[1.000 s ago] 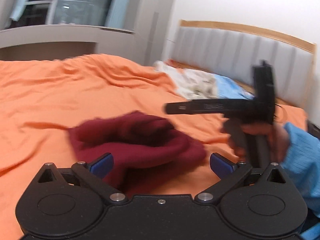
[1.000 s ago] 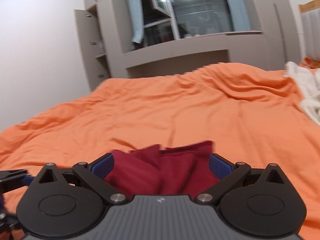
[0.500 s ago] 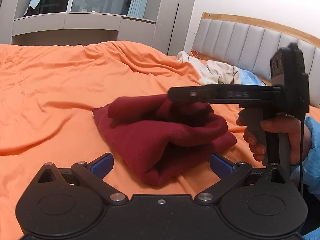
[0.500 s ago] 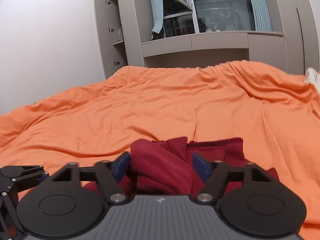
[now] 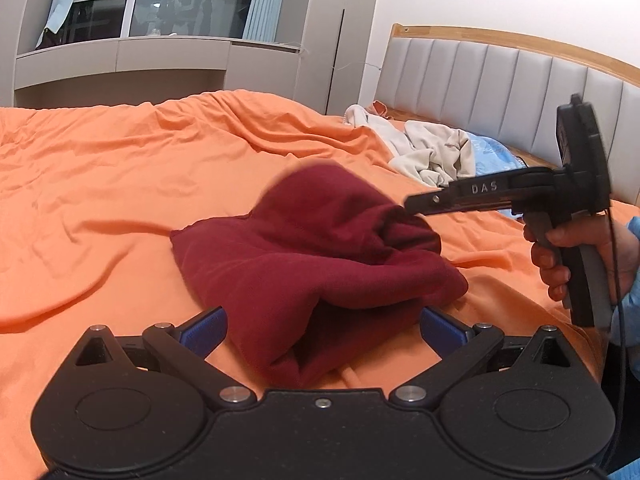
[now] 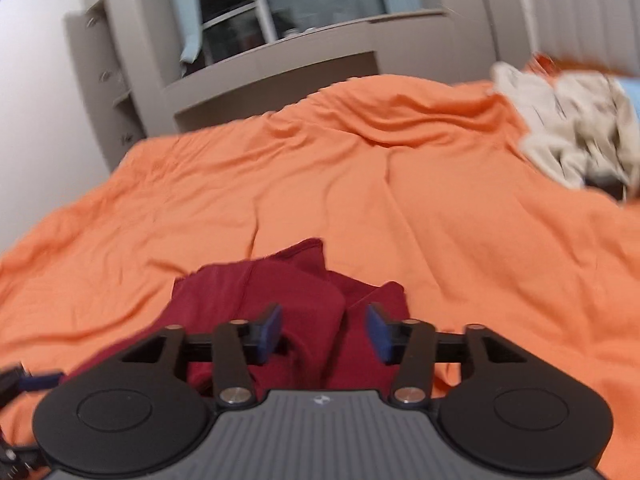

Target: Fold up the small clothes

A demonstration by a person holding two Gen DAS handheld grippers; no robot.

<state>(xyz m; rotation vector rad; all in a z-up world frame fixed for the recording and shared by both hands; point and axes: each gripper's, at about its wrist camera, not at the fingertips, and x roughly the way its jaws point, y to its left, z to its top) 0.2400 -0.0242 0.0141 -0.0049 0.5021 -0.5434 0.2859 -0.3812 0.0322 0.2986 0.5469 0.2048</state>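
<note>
A dark red garment (image 5: 316, 252) lies bunched on the orange bed; it also shows in the right wrist view (image 6: 276, 308). My left gripper (image 5: 322, 328) is open, its blue pads on either side of the garment's near edge, holding nothing. My right gripper (image 6: 323, 330) has its jaws partly closed around a raised fold of the red cloth. In the left wrist view the right gripper (image 5: 412, 204) enters from the right, its tip buried in the top of the garment, which it lifts into a peak.
The orange bedsheet (image 5: 100, 184) is wrinkled and spreads wide to the left. A pile of beige and blue clothes (image 5: 436, 152) lies by the grey padded headboard (image 5: 500, 76). Grey cabinets and a window (image 5: 160, 12) stand beyond the bed.
My right gripper narrowed its jaws around a fold of the red garment and pulled it up and to the right. The garment's top has risen. My left gripper stayed open.
</note>
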